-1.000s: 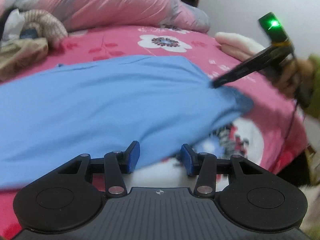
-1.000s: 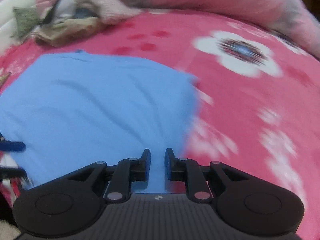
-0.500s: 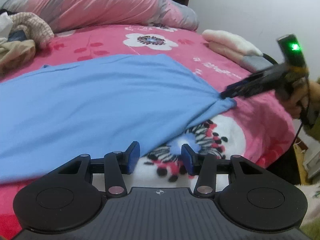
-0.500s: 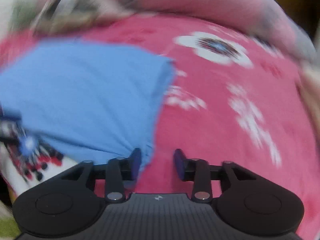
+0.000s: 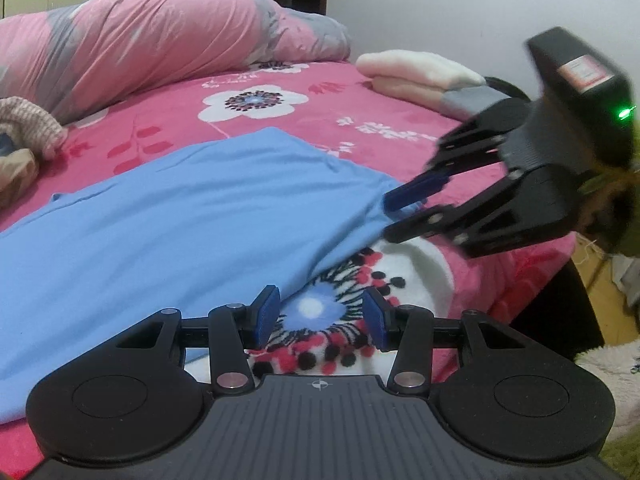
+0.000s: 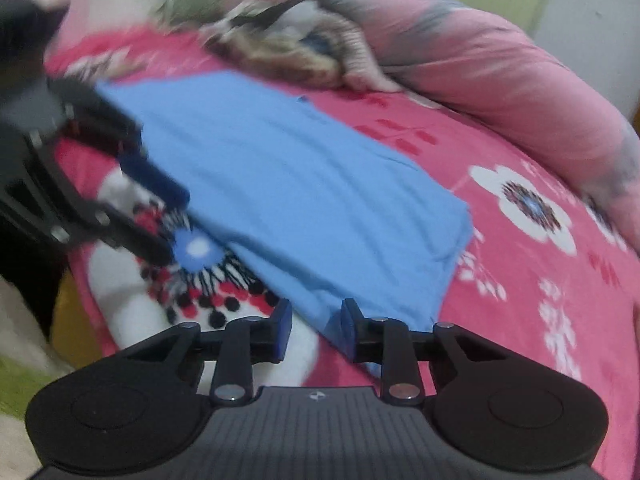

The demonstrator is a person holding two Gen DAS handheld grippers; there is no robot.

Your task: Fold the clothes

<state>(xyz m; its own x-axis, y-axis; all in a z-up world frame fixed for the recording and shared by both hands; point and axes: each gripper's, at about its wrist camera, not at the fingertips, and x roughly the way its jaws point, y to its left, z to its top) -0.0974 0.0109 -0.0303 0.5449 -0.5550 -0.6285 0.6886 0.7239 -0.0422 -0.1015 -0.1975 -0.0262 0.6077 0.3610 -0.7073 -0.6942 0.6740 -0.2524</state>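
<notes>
Two grippers, left [image 5: 320, 316] and right [image 6: 316, 328], fingers apart over blue garment [image 5: 180, 216] on pink bed [image 5: 280, 120].

Blue garment [image 5: 168, 216] cut off left; clothes pile [image 6: 288, 40] blurred.

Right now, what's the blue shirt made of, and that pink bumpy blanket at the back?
The blue shirt looks like thin, matte knit cloth, maybe cotton: it lies flat with soft little wrinkles. The pink blanket looks like a puffy quilt with a smooth, slightly shiny cover: light catches its crinkled folds. The exact fabric of either can't be told.
</notes>
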